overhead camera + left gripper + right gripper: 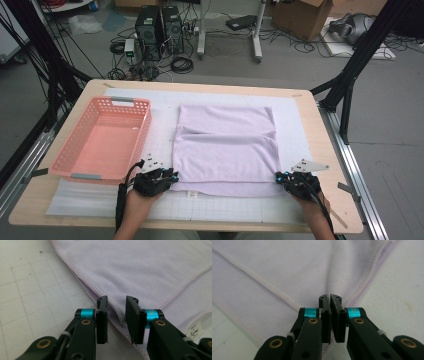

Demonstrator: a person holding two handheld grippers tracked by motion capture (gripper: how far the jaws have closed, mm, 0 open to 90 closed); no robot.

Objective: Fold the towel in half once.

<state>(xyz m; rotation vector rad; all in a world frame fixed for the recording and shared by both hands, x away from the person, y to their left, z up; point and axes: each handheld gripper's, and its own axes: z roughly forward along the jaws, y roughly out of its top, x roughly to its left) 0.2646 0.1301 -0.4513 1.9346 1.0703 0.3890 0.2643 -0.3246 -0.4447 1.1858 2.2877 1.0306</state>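
A folded lilac towel (225, 150) lies flat on the white gridded mat, in the middle of the table. My left gripper (171, 176) sits at the towel's near left corner. In the left gripper view its jaws (116, 302) stand apart with the stitched edge of the towel (150, 270) lying in the gap, and the pads are not pressing on it. My right gripper (278, 176) is at the near right corner. In the right gripper view its jaws (330, 298) are pinched together on the towel (299, 265) at that corner, and the cloth puckers just ahead of them.
A pink plastic basket (75, 145) stands empty on the left of the table, close to my left hand. A small white label (196, 332) hangs off the towel's near edge. Bare gridded mat (225, 205) runs along the front.
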